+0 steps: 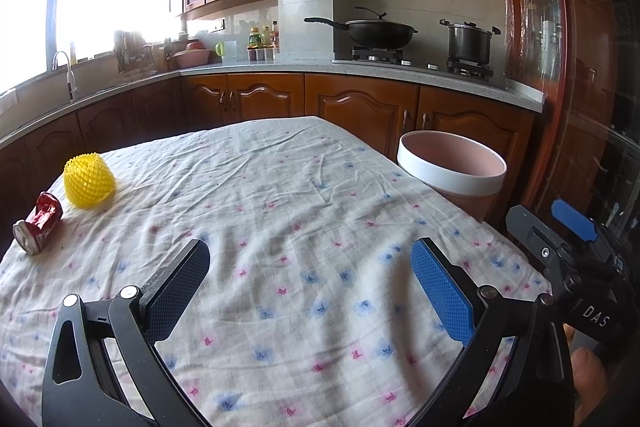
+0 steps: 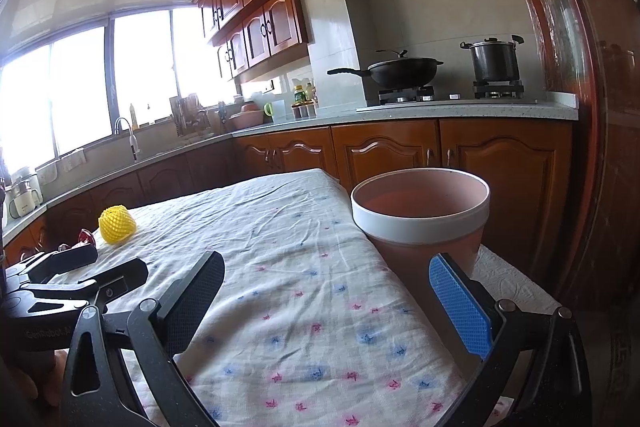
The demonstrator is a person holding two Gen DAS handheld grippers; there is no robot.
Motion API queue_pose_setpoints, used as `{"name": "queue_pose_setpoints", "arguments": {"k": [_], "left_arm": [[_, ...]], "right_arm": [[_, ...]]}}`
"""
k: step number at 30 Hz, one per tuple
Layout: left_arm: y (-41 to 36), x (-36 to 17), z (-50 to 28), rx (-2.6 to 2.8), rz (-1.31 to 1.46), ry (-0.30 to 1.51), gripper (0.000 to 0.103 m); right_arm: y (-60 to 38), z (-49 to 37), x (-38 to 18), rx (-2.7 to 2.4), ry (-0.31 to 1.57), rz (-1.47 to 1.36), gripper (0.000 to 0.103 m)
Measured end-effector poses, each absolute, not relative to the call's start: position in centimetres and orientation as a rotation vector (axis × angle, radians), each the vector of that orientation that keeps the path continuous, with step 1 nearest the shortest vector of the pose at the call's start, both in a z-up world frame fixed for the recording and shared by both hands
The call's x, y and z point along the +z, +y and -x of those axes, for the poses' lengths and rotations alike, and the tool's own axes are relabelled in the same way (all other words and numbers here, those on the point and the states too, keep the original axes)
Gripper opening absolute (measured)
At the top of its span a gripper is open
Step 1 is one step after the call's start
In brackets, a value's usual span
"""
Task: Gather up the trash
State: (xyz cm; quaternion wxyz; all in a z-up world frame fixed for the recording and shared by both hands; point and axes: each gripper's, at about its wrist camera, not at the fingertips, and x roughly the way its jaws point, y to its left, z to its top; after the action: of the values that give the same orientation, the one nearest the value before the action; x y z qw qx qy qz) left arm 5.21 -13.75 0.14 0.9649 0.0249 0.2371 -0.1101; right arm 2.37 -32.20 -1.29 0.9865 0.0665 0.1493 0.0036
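Note:
A crushed red can lies on its side at the table's left edge, with a yellow foam fruit net just behind it. Both also show far left in the right wrist view: the net and a sliver of the can. A pink bin with a white rim stands off the table's right side. My left gripper hovers open over the flowered cloth, with nothing between its fingers. My right gripper is open too, near the bin.
The right gripper's body shows at the right of the left wrist view; the left gripper's body shows at the left of the right wrist view. Wooden cabinets and a counter with a wok and a pot stand behind the table.

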Motion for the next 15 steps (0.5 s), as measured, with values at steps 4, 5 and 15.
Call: {"name": "queue_pose_setpoints", "arguments": {"k": [4,5,15], "left_arm": [[-13.75,0.15,-5.2,-0.223,-0.049,0.48,0.103],[-13.73,0.14,-5.21,-0.224,-0.049,0.481,0.103],[-13.87,0.04,-5.2,-0.227,-0.057,0.481,0.103]], "right_arm": [[-32.21,-2.36,-1.29,0.008,0.3,-0.135,0.103],[-32.2,-2.36,-1.31,0.007,0.3,-0.135,0.103],[-32.19,-2.37,-1.31,0.007,0.301,-0.136,0.103]]}}
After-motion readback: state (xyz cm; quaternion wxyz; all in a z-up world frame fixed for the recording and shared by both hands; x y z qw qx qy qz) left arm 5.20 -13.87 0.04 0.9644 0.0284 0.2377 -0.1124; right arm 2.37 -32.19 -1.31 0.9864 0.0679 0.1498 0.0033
